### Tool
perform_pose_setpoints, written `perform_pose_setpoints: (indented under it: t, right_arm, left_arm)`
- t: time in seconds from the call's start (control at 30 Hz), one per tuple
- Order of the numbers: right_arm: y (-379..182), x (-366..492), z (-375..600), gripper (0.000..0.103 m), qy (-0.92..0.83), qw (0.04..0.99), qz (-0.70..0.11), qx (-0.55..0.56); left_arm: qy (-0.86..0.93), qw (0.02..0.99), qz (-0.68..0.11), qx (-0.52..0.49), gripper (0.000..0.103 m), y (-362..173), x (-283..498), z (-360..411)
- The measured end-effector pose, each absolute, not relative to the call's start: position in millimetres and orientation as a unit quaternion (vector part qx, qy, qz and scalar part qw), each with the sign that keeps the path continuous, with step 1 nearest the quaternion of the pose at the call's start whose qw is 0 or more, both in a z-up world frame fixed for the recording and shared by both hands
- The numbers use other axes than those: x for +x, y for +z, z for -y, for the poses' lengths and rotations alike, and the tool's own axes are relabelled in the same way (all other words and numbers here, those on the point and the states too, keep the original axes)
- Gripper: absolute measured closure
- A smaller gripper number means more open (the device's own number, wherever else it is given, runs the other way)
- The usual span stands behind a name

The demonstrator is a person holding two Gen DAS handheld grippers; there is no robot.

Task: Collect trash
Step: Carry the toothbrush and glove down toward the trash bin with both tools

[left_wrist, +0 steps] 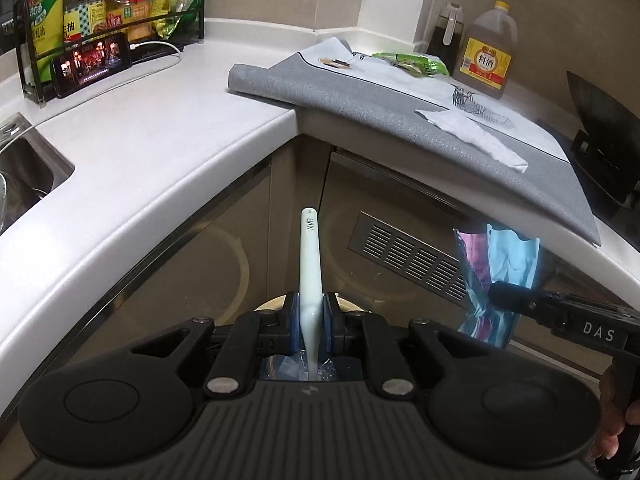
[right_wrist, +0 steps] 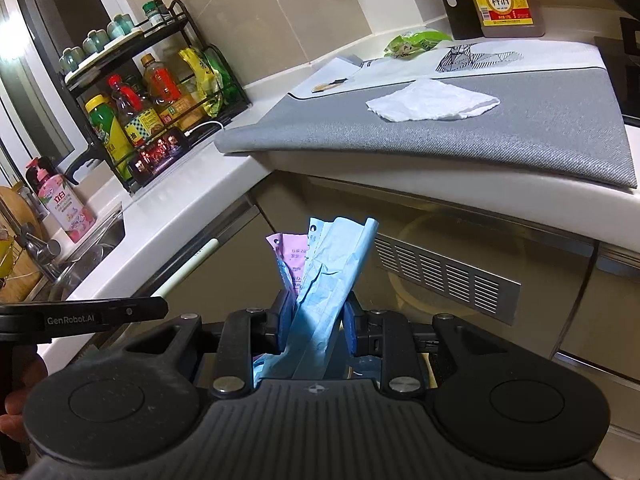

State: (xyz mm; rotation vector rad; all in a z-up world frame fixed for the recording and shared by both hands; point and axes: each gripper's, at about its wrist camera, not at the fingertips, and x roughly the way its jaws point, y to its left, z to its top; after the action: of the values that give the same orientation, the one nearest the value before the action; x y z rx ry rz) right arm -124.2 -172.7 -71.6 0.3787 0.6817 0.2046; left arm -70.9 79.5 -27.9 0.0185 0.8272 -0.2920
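Observation:
My left gripper (left_wrist: 311,300) is shut on a pale, slim plastic stick (left_wrist: 310,256) that points up and away, held in front of the cabinet below the counter edge. A cream bin rim (left_wrist: 272,304) and a clear bag show under the jaws. My right gripper (right_wrist: 318,300) is shut on a crumpled bundle of blue and pink papers (right_wrist: 332,268); the same bundle (left_wrist: 500,264) appears in the left wrist view. A white tissue (right_wrist: 432,100) lies on the grey mat (right_wrist: 520,132). A green wrapper (right_wrist: 416,42) sits near the wall.
The white countertop (left_wrist: 160,140) bends around a corner. A sink (left_wrist: 24,172) is at left and a black rack of bottles (right_wrist: 160,92) with a lit phone (left_wrist: 92,64) beside it. A cooking-wine jug (left_wrist: 486,52) and a dark wok (left_wrist: 600,128) stand at right. A vented cabinet (right_wrist: 448,276) is ahead.

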Motion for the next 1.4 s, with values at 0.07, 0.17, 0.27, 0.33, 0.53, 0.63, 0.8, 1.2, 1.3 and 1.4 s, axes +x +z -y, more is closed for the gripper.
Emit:
perform_pose_setpoints:
  t: [0.07,0.17,0.27,0.33,0.53,0.63,0.8,1.2,1.3,1.4]
  right_arm:
    - [-73,-122,172,0.074,0.099,0.919,-0.335,0.184]
    - [-74,-119,172,0.074,0.098,0.918,-0.339,0.182]
    - [-74,-117,171,0.074,0.097,0.918,-0.34,0.178]
    - [-74,-116,170,0.074,0.098,0.918,-0.341,0.176]
    - [-74,-115,169,0.074,0.098,0.918,-0.343,0.176]
    - [-74,-115,169,0.074,0.097,0.917,-0.343,0.178]
    - [-76,-114,170,0.074,0.096,0.916,-0.345,0.18]
    - [-85,-107,169,0.074,0.093,0.914,-0.352,0.178]
    - [-89,-103,167,0.074,0.091,0.915,-0.354,0.174]
    - [-96,-97,166,0.074,0.088,0.912,-0.362,0.17]
  left_arm:
    - [-0.138,0.907,-0.399,0.013,0.09,-28,-70,-79]
    - [-0.137,0.908,-0.396,0.016,0.09,-27,-68,-78]
    - [-0.137,0.907,-0.398,0.016,0.09,-28,-66,-77]
    - [-0.136,0.907,-0.399,0.015,0.09,-29,-65,-77]
    - [-0.135,0.906,-0.4,0.015,0.09,-30,-65,-77]
    - [-0.134,0.905,-0.403,0.014,0.09,-30,-65,-77]
    - [-0.135,0.904,-0.405,0.018,0.09,-31,-63,-75]
    - [-0.133,0.897,-0.419,0.04,0.09,-43,-53,-62]
    - [-0.133,0.895,-0.424,0.047,0.09,-49,-49,-59]
    - [-0.132,0.89,-0.434,0.049,0.09,-57,-44,-57]
